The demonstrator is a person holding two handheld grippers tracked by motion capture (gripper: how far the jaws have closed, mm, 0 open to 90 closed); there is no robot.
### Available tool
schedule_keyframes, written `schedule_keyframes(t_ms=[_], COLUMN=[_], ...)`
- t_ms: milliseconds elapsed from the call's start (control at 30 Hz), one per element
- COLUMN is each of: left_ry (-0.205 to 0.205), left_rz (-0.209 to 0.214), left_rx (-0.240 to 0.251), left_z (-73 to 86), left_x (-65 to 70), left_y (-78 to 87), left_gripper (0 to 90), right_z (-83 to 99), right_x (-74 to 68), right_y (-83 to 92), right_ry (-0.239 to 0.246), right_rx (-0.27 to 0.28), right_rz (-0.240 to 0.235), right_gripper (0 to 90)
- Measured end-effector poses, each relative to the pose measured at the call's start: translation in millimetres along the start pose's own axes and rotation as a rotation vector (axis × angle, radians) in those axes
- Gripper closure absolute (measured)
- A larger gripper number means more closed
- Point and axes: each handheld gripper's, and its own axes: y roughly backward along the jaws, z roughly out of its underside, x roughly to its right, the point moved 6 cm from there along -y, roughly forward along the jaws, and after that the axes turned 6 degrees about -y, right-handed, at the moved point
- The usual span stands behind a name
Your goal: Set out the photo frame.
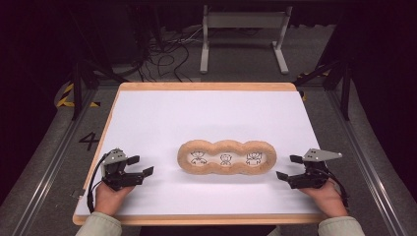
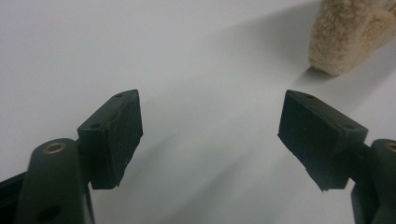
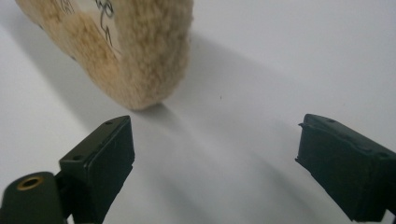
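High view: a fuzzy tan mat [image 1: 226,157] w/ three round holes lies flat on the white table [image 1: 196,113], a bit nearer the front edge than the back one, about mid btwn the left & right edges. Each hole has a small black drawing in it. The left gripper [image 1: 139,166] sits near the front left corner, held by a hand [image 1: 109,195], jaws apart, nothing in them, pointing at the mat's left end but not touching. The right gripper [image 1: 289,167] sits near the front right corner, jaws wide apart & empty, close to the mat's right end.

Left gripper view: both black jaws stand apart over bare white table. One fuzzy end of the mat [image 2: 345,35] is at the top right, ahead of the jaws.

Right gripper view: jaws wide apart, nothing btwn them. The mat's end [image 3: 135,51] is up at the top left, just past the left jaw, no touch.
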Motion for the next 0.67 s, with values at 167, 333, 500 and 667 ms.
schedule_keyframes(t_ms=[167, 333, 500, 667], left_ry=[-0.019, -0.010, -0.006, -0.017], left_rz=[-0.003, 0.001, -0.004, -0.014], left_rx=[-0.010, -0.013, -0.015, -0.021], left_z=[0.4, 0.7, 0.4, 0.0], left_x=[-0.1, 0.7, 0.8, 0.3], left_y=[-1.1, -1.2, -1.9, -2.9], left_gripper=[22.5, 22.4, 22.3, 22.3], right_z=[6.7, 8.3, 8.2, 8.1], right_x=[-0.2, -2.1, -1.9, -1.8], right_y=[-5.8, -9.7, -9.6, -9.4], right_ry=[0.015, 0.035, 0.033, 0.034], right_rx=[-0.043, -0.081, -0.080, -0.081], right_rz=[0.015, 0.016, 0.019, 0.022], right_gripper=[11.6, 11.3, 11.1, 10.8])
